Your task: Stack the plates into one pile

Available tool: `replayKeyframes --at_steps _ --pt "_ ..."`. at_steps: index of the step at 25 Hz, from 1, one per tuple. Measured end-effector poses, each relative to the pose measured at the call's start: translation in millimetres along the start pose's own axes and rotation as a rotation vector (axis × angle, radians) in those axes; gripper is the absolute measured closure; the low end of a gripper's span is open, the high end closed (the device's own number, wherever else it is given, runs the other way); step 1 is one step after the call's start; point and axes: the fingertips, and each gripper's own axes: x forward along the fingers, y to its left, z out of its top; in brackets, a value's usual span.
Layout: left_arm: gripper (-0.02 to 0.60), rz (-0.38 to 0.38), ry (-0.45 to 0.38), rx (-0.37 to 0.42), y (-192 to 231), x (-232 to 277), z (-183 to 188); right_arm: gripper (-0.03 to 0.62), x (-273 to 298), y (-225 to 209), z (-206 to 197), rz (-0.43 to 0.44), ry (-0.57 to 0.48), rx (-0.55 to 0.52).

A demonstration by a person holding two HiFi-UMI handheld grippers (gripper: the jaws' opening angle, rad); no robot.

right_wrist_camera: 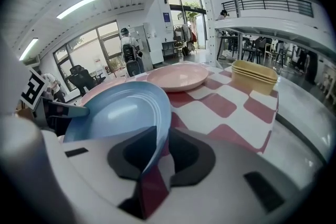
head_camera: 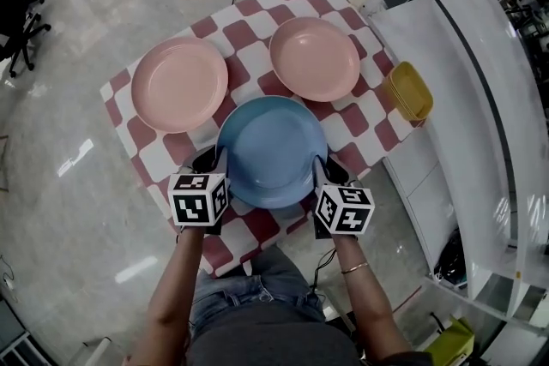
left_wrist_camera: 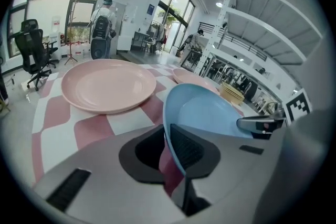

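Left jaws: left gripper (left_wrist_camera: 169, 147) is clenched on the near-left rim of the blue plate (left_wrist_camera: 205, 113). The thin rim runs edge-on between the two dark ribbed pads, with only a narrow gap.

Right jaws: right gripper (right_wrist_camera: 157, 152) is doing the same on the near-right rim. The pads sit a bit wider apart, and the rim passes between them and bears on them.

So the blue plate hangs between the two grippers at the near edge of the desk (head_camera: 243, 34), its far side pointing towards the pink plates. I can't tell from the head view whether its underside clears the cloth.

Blue plate: round, smooth, matte plastic look, shallow well with a raised rim.

Marker cubes (head_camera: 199, 199) sit on top of each gripper, just behind the jaws. The gripper bodies are light grey.

Two pink plates have the same shape and finish as the blue one. Both lie flat on the desk beyond it, left pink plate (head_camera: 180, 84) and right pink plate (head_camera: 315, 58). They are apart from each other and not stacked.

The cloth is a red and white check and covers the desk.

Yellow trays (head_camera: 408, 90) are rectangular and nested in a small stack at the desk's right edge, well apart from the blue plate.

The floor around is glossy, and white shelving stands to the right.
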Motion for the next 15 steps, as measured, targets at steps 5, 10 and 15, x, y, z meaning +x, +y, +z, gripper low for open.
replayKeyframes --at_steps 5,10,15 --pt "0.535 0.046 -0.033 -0.069 25 -21 6 0.516 8 29 21 0.068 -0.008 -0.014" --pt "0.535 0.110 -0.075 -0.122 53 -43 15 0.516 21 62 44 0.150 -0.015 -0.057" --pt "0.537 0.170 -0.117 -0.166 86 -64 25 0.516 36 100 63 0.222 -0.019 -0.105"
